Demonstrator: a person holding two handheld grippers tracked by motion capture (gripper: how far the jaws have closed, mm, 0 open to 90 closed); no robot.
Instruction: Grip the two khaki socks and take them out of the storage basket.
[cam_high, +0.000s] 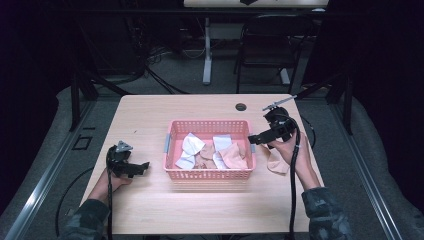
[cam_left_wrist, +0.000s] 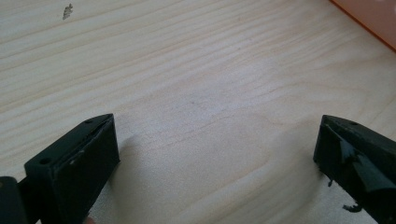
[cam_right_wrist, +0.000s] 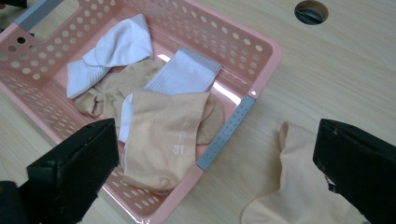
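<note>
A pink perforated basket (cam_high: 208, 173) sits mid-table and holds white and tan socks (cam_high: 220, 152). In the right gripper view the basket (cam_right_wrist: 267, 60) holds a tan sock (cam_right_wrist: 166, 135) draped over a white sock (cam_right_wrist: 184, 72), with another white sock (cam_right_wrist: 114, 46) behind. A loose tan sock (cam_right_wrist: 299, 186) lies on the table right of the basket, also visible as the tan sock (cam_high: 276, 163) beside the person's hand. My right gripper (cam_high: 256, 138) hovers open over the basket's right end. My left gripper (cam_high: 142, 167) rests open, left of the basket, over bare wood (cam_left_wrist: 210, 93).
The wooden table (cam_high: 150, 115) has a round cable hole (cam_high: 241, 106) behind the basket. A chair (cam_high: 265, 45) and a desk leg (cam_high: 207, 50) stand beyond the far edge. Cables trail from both grippers off the near edge.
</note>
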